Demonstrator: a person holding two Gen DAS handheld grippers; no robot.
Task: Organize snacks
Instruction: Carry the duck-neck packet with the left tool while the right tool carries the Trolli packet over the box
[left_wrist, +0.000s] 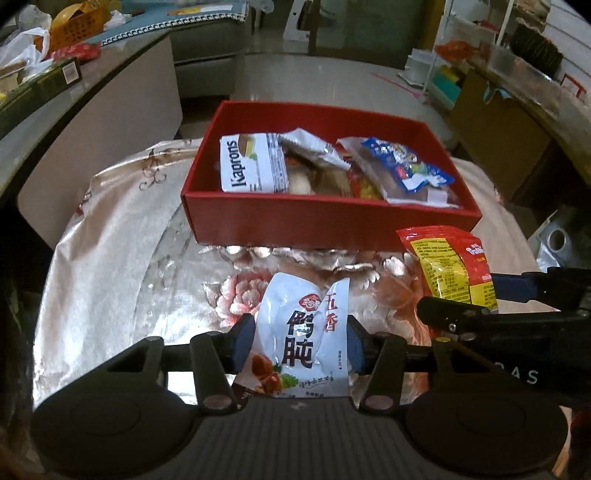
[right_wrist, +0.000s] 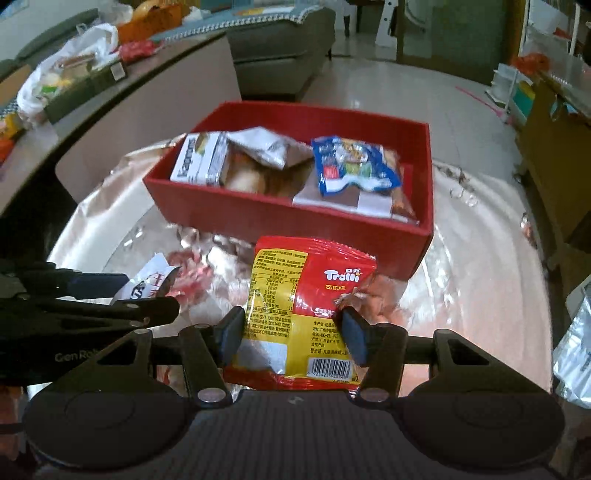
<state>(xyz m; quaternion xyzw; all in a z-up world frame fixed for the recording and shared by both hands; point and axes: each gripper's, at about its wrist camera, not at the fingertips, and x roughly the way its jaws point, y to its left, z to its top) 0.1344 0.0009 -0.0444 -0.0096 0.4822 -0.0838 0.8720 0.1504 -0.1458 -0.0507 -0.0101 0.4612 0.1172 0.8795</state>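
Snacks: left gripper (left_wrist: 301, 345) clamps a white pouch (left_wrist: 301, 339) at lower centre. Right gripper (right_wrist: 290, 334) clamps a "Trolli" bag (right_wrist: 306, 306). "Kaprons" pack (left_wrist: 251, 164) lies in red box (left_wrist: 325, 216), upper centre.

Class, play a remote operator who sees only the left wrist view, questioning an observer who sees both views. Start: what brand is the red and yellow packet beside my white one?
Observer: Its red face reads Trolli; the red and yellow packet shows that clearly in the right wrist view.
Operator: Is it gripped?
Observer: Yes, the right gripper has a blue pad pressed on each side of it.
Operator: Anything printed near its bottom edge?
Observer: A barcode sits at its lower right corner, near the right pad.
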